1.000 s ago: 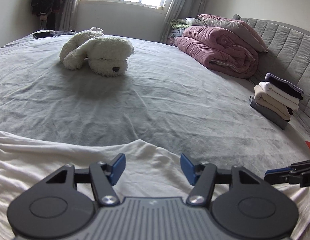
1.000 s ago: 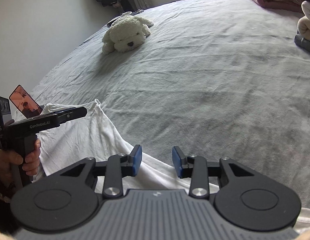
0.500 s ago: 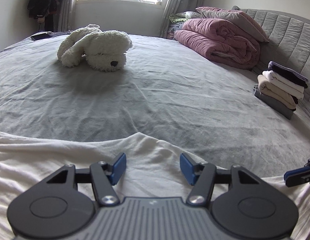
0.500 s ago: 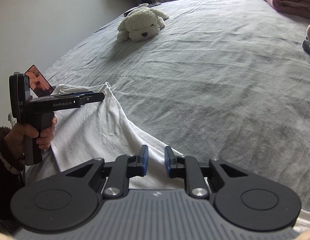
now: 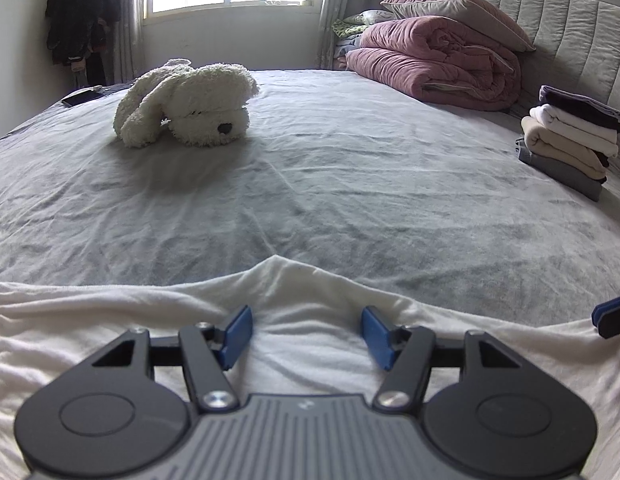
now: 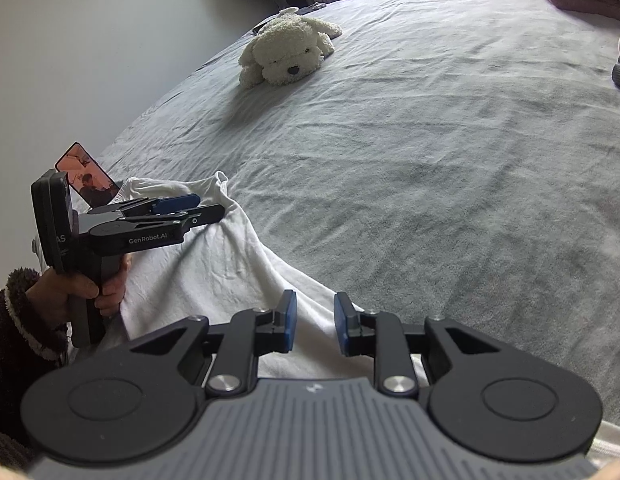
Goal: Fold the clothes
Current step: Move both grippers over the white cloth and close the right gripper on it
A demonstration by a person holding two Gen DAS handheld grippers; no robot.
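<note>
In the left wrist view, the left gripper point(image 5: 305, 334) is hovering over the near edge of a white garment point(image 5: 109, 340) that is lying spread on the grey bedsheet point(image 5: 350, 184); its jaws are standing well apart with only a raised ridge of cloth between them, and the blue pads do not seem to be pressing on it. A white plush dog point(image 5: 189, 106) is resting further up the bed, a pink quilt point(image 5: 438, 64) is sitting by the headboard, and a stack of folded clothes point(image 5: 566, 144) is waiting at the right edge. In the right wrist view, the right gripper point(image 6: 313, 328) is poised over the same garment's hem with a narrow gap; its jaws have just been opening slightly after closing, and no cloth appears pinched between them. The person's hand point(image 6: 81, 292) is holding the left tool over the garment's far corner. The likely risk is that either gripper is closing on too thin a fold, so the soft cloth could be slipping free on lifting, or that the pads are catching the bedsheet along with it and dragging it into the fold.
</note>
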